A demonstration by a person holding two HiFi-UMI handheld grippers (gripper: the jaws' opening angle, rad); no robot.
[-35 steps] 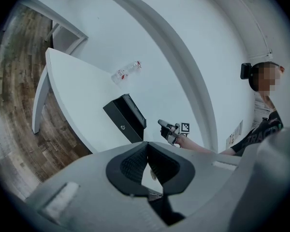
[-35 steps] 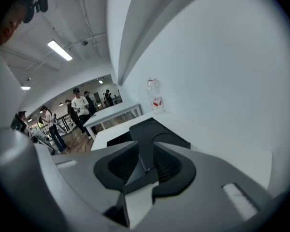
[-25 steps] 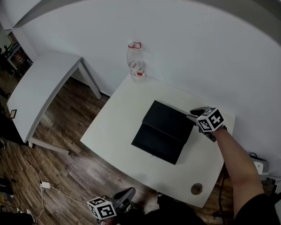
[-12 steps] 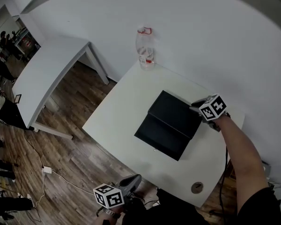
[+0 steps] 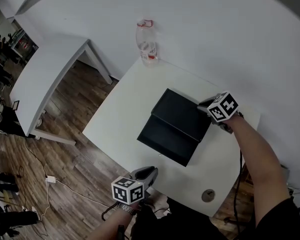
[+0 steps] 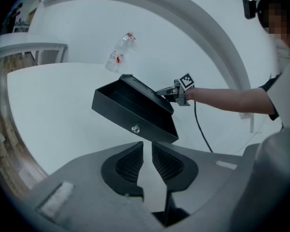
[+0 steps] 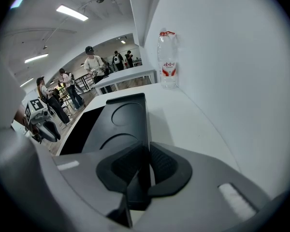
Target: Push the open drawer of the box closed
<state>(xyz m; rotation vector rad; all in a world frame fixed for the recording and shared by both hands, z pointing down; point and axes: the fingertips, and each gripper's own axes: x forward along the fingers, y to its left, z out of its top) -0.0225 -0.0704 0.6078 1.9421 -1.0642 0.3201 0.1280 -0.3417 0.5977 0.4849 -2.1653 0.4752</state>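
Standing against a pale wall, the white table (image 5: 121, 115) carries a black box (image 5: 184, 110) near its middle, set at a slant to the table's edges. The box's drawer (image 5: 165, 143) is pulled out toward the near-left edge of the table, its inside open to view. The right gripper (image 5: 204, 104) sits at the back of the box, on the side away from the drawer. Its jaws have just been closing and now pinch the box's rear edge, which runs straight between the pads. The left gripper (image 5: 148, 173) hovers at the table's near edge, apart from the drawer front and aimed toward it, its jaws a narrow slit apart with nothing in them. A clear plastic bottle (image 5: 146, 46) stands at the table's far corner by the wall. A small pale knob (image 6: 135, 128) sits on the drawer front
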